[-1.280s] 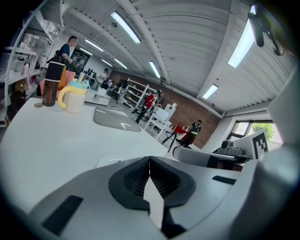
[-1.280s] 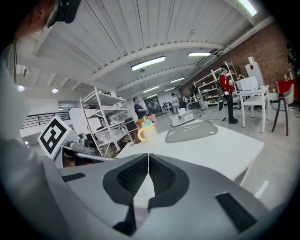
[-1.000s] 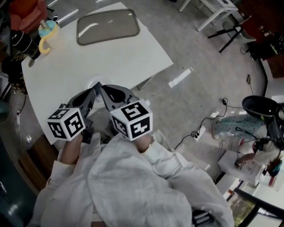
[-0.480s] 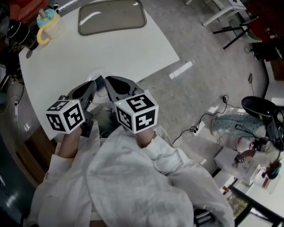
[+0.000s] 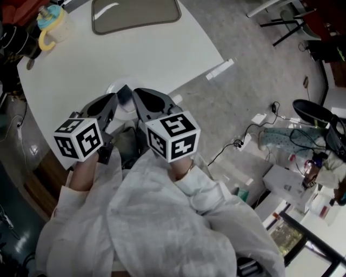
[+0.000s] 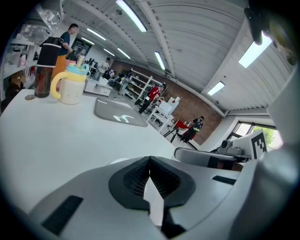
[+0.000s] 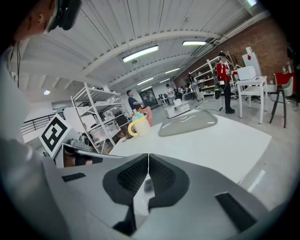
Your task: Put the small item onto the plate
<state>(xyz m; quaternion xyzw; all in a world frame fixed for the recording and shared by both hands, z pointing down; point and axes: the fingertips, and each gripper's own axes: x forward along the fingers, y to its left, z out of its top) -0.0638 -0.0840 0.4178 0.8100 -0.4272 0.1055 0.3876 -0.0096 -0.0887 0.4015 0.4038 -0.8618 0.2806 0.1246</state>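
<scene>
A small white round item (image 5: 114,86) lies near the table's near edge, partly hidden by both gripper tips; in the left gripper view its rim (image 6: 123,161) shows just beyond the jaws. The grey plate (image 5: 135,13) lies at the far end of the white table (image 5: 162,54); it also appears as the plate (image 6: 119,112) and the plate (image 7: 187,123). My left gripper (image 5: 115,98) and right gripper (image 5: 135,92) sit side by side over the near edge, tips almost touching. Both are shut with nothing between the pads, as the left gripper (image 6: 150,160) and the right gripper (image 7: 148,157) show.
A cream cup with a yellow handle (image 5: 51,27) stands at the table's far left corner, next to a dark bottle (image 6: 44,70). Past the table's right edge is grey floor (image 5: 259,70) with cables, and a chair (image 5: 316,116) farther right.
The head view has drifted, so the table sits higher in the picture. Both grippers stay shut and close together over the near edge; the right one's cube has edged slightly right.
</scene>
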